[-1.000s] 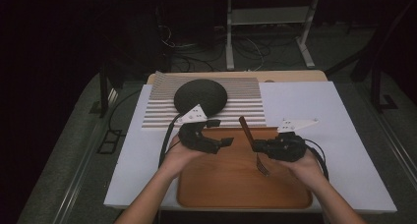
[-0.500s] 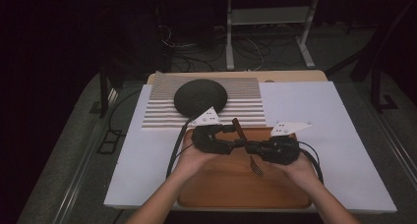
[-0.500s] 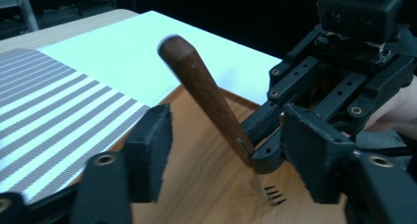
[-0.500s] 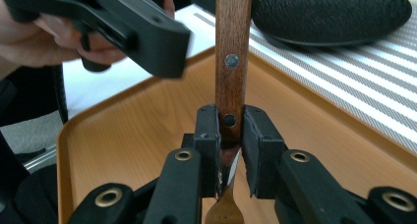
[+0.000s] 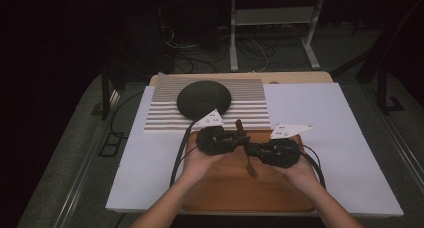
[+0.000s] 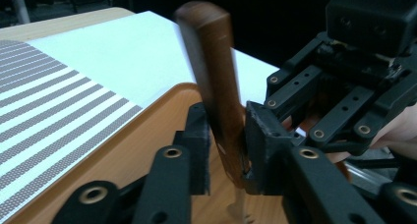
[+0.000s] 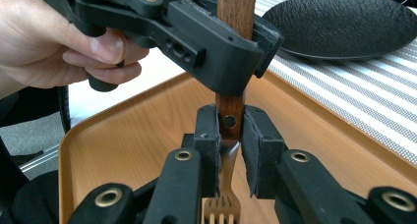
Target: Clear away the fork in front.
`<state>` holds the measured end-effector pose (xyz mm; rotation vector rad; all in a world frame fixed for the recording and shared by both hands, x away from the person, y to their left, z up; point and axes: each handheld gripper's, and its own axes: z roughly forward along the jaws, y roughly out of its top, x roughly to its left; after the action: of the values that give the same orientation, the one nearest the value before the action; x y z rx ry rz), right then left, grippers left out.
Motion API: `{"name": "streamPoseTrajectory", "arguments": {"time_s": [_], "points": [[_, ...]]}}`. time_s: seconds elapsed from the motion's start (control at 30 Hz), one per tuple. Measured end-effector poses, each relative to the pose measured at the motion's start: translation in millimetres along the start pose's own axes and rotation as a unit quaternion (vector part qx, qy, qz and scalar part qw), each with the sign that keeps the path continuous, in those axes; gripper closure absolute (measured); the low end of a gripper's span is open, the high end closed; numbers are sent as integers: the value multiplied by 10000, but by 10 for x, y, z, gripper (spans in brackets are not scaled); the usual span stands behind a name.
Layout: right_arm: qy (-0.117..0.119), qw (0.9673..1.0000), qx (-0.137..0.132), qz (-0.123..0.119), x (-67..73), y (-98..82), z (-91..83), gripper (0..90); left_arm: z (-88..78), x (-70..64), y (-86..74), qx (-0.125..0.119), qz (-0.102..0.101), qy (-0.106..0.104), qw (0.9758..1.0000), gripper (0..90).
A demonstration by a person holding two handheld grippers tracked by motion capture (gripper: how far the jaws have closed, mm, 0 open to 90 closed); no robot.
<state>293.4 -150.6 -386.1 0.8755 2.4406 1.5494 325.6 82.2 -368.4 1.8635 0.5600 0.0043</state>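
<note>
Fork [image 5: 245,148] with wooden handle [image 7: 235,62] and metal tines [image 7: 217,207], held in the air over the far part of the wooden tray [image 5: 220,198], tines pointing down toward the near side, handle end rising toward the striped mat [image 5: 160,113]. Right gripper [image 7: 231,123] clenched on the lower handle, just above the metal neck. Left gripper [image 6: 225,140] around the handle higher up, jaws very near the wood; cannot tell for sure whether already clamped. Probably light and stiff, not fragile. Smooth wood perhaps a bit slippery, so better to take hold on the flat sides of the handle, not on the thin neck. Black plate [image 5: 204,98] on the mat, farther away, apart from the fork.
</note>
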Motion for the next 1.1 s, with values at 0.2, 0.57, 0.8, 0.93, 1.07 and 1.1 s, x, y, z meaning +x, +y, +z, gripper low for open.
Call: {"name": "streamPoseTrajectory", "arguments": {"time_s": [0.2, 0.57, 0.8, 0.93, 1.07, 1.1], "points": [[-39, 10000, -38, -67, 42, 26, -11, 764, -25, -6, 14, -99, -21, -187, 9998, 762], [-237, 9997, -90, -38, -22, -6, -83, 396, -152, 60, 19, -94, 85, -250, 9996, 775], [-807, 9967, 5, 28, -204, -187, -221, 233, -349, 163, 7, -89, 76, -258, 9996, 777], [-1060, 9944, -54, -2, -345, -351, -359, 146, -480, 216, -26, -59, 105, -325, 9994, 776], [-1071, 9942, 6, 98, -410, -473, -464, 138, -572, 244, -34, -67, 105, -329, 9994, 776], [-1071, 9942, 6, 98, -410, -473, -464, 138, -608, 254, -34, -73, 101, -331, 9994, 776]]}}
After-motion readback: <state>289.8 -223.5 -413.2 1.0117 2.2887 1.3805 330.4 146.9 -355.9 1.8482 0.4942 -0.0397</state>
